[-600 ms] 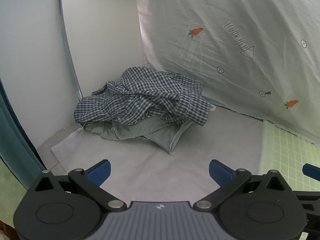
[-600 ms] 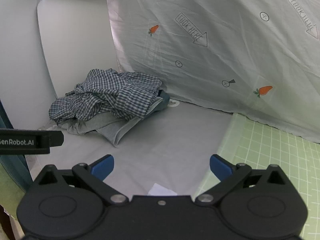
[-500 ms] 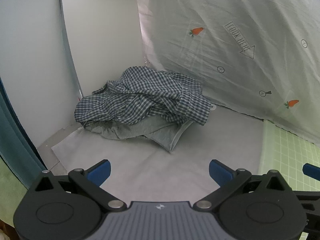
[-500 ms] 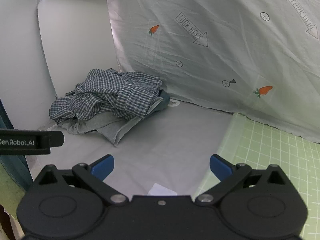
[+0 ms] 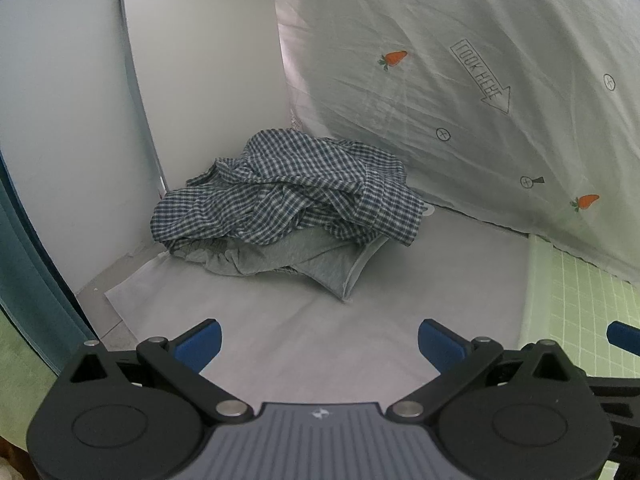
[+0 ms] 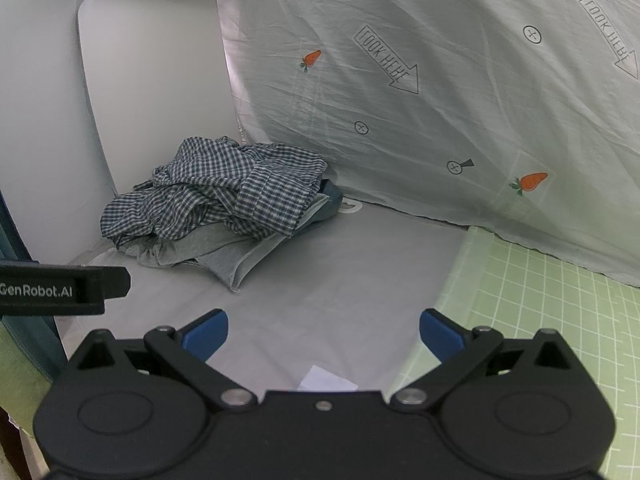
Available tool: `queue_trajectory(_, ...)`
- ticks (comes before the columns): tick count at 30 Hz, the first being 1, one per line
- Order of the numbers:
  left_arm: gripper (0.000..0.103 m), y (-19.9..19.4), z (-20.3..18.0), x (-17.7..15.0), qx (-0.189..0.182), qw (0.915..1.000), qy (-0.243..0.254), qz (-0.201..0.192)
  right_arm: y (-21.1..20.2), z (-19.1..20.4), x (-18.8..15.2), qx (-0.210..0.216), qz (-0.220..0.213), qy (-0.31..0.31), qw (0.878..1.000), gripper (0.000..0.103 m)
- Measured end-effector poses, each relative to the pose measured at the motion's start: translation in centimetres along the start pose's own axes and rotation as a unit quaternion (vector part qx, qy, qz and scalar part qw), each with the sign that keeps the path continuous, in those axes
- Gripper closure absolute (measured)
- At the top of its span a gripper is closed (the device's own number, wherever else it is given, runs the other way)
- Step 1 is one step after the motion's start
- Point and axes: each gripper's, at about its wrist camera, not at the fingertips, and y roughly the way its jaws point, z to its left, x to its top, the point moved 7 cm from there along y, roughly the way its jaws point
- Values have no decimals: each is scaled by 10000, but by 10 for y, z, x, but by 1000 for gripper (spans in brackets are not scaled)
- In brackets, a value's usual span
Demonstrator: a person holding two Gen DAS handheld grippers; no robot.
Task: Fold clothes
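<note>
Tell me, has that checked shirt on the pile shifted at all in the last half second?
No. The checked shirt lies crumpled on the grey garment, in the same spot against the white panel behind it.

A pale sheet (image 6: 460, 92) printed with carrots and arrows hangs from twelve to three o'clock. A white board (image 5: 200, 60) leans at eleven. A grey cloth (image 6: 340, 280) covers the middle, a green gridded mat (image 6: 552, 304) at four o'clock.
</note>
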Motion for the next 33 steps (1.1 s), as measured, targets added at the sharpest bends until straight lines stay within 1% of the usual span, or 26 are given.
queue_trajectory(33, 0, 1, -5, -3, -1, 9999, 47, 117, 1, -2, -1, -50, -29, 20, 10000, 0)
